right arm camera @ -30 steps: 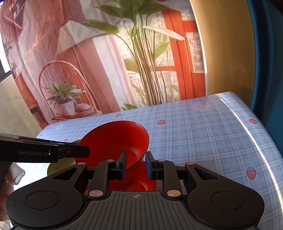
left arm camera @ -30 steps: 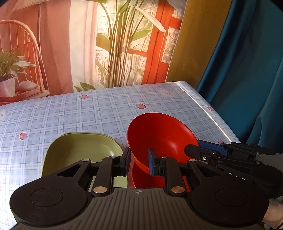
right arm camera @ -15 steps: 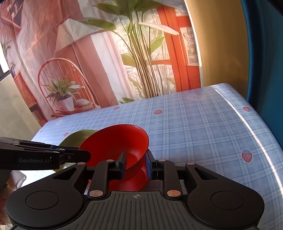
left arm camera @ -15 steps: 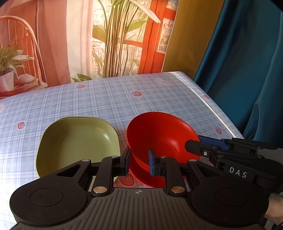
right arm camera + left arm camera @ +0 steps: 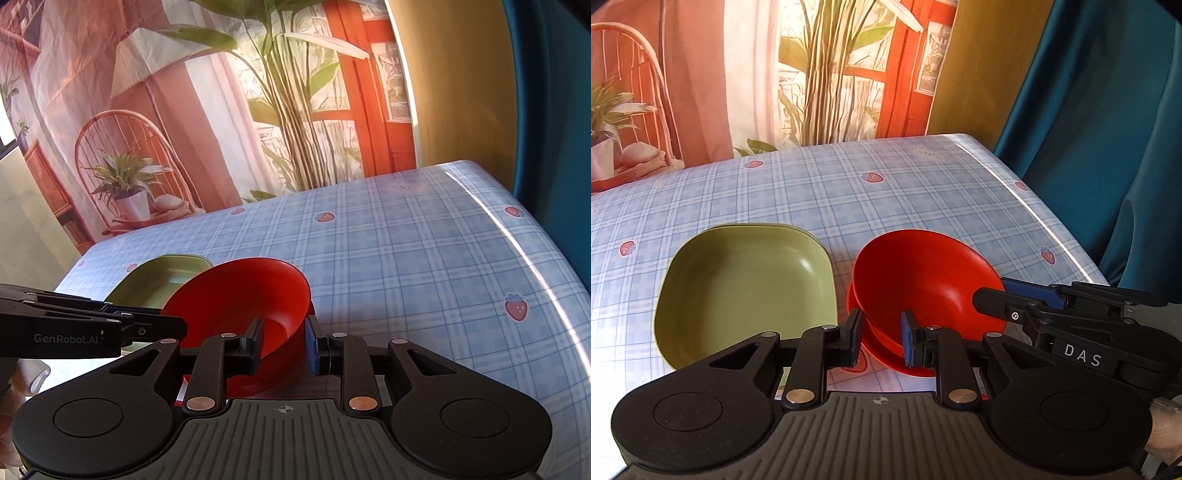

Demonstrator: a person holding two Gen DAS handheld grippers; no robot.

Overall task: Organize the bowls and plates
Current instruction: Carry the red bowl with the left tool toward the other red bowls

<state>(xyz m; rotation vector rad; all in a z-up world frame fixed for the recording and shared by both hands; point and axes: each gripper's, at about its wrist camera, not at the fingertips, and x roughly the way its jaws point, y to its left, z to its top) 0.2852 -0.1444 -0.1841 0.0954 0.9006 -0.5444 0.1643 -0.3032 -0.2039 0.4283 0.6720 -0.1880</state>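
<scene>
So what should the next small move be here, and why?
Probably level the upper red bowl and ease it down until it nests in the lower red bowl. It sits tilted over that one, not seated, with the left gripper and right gripper straddling its rim on opposite sides.

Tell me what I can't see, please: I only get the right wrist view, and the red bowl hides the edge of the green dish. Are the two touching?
Observer: No. In the left wrist view a strip of tablecloth shows between the green dish and the red bowl.
Operator: Is anything in the green dish?
Observer: Nothing. Its whole inside shows there, and it is bare.
Operator: Where is the left gripper on the bowl?
Observer: The left gripper straddles the bowl's near rim, with one finger on either side of the wall. I cannot tell whether it is clamping.
</scene>
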